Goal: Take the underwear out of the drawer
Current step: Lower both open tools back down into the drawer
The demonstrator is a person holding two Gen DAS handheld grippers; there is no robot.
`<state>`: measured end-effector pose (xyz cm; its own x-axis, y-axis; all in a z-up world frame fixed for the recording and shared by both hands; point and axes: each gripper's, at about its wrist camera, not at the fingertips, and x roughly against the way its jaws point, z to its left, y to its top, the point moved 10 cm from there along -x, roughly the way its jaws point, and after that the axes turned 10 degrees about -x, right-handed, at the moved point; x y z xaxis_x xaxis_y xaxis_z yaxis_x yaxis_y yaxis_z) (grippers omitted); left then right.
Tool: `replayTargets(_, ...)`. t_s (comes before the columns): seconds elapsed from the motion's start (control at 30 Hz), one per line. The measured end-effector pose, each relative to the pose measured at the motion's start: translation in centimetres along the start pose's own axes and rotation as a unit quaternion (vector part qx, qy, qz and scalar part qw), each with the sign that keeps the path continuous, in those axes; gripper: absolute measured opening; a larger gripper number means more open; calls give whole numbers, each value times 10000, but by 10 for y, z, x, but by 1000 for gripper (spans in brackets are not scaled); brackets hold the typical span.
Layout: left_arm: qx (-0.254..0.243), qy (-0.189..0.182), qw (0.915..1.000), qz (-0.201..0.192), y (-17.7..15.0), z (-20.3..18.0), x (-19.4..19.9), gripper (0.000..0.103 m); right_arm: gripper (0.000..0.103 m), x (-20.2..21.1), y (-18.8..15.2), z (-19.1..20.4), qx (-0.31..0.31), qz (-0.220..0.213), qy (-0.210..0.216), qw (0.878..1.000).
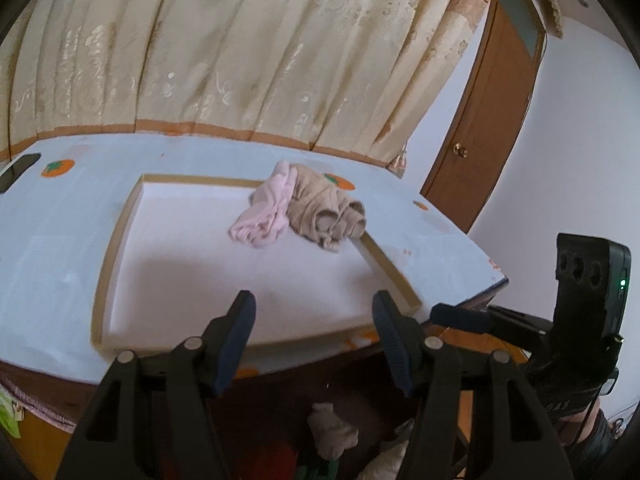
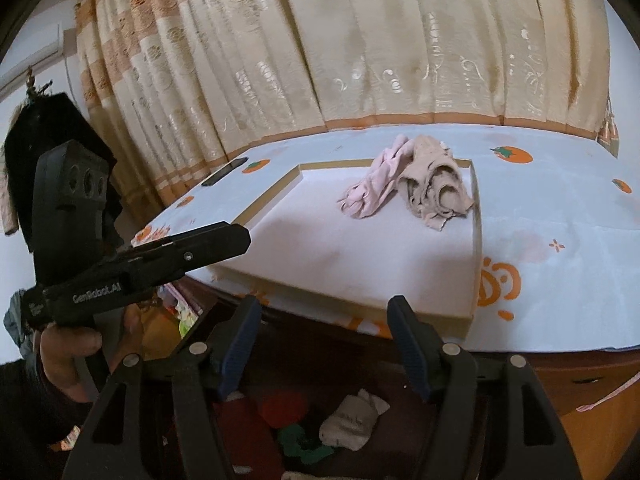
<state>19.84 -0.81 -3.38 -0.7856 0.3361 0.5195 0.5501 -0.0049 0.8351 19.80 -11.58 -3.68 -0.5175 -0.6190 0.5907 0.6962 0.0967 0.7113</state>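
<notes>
Pink underwear point(image 1: 264, 212) point(image 2: 370, 190) and beige underwear point(image 1: 326, 210) point(image 2: 434, 190) lie bunched together in a shallow white tray point(image 1: 120, 216) point(image 2: 476, 240) on the table top. My left gripper point(image 1: 314, 312) is open and empty, held over the tray's near edge. My right gripper point(image 2: 326, 320) is open and empty, held in front of the table edge. The left gripper also shows from the side in the right wrist view point(image 2: 224, 236). Below, the open drawer holds a beige garment point(image 1: 332, 432) point(image 2: 352, 420) among other clothes.
A pale blue tablecloth with orange fruit prints point(image 1: 60, 240) point(image 2: 560, 240) covers the table. A black phone point(image 1: 18, 170) point(image 2: 224, 172) lies at its far left. Cream curtains point(image 1: 240, 48) hang behind. A brown door point(image 1: 484, 120) stands at the right.
</notes>
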Motion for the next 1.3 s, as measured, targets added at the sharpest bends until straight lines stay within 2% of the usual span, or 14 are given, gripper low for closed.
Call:
replayTargets(0.13,-61,70,9999,117,-21,6,11,61,68,9,-15,2,87,31,-10,10000)
replayTargets(0.23,-201,197,9987,417,-47,13,18,61,68,11,-31,2,351,80,-194,9992)
replayTargets(0.5,-452,545,9896,1251,-109,41,30,61,68,3,-82,0,957,651,-242,9930)
replayTargets(0.73,-202,268,9755,2174,-161,48,29,61,68,-1,-111,-16,1182,988,-429,9871)
replayTargets(0.9,173,104,9614,2743,-189,53,22,61,68,-9,-126,-28,1165,1227,-541,9841)
replayTargets(1.03,387,96,9523,3025,-202,57,19,61,68,-13,-139,-33,1176,1377,-537,9820)
replayTargets(1.2,269,238,9433,3300,-210,57,18,61,68,-15,-148,-35,1149,1464,-533,9811)
replayTargets(1.3,296,244,9325,3593,-221,58,14,61,68,-17,-153,-35,1170,1509,-516,9802)
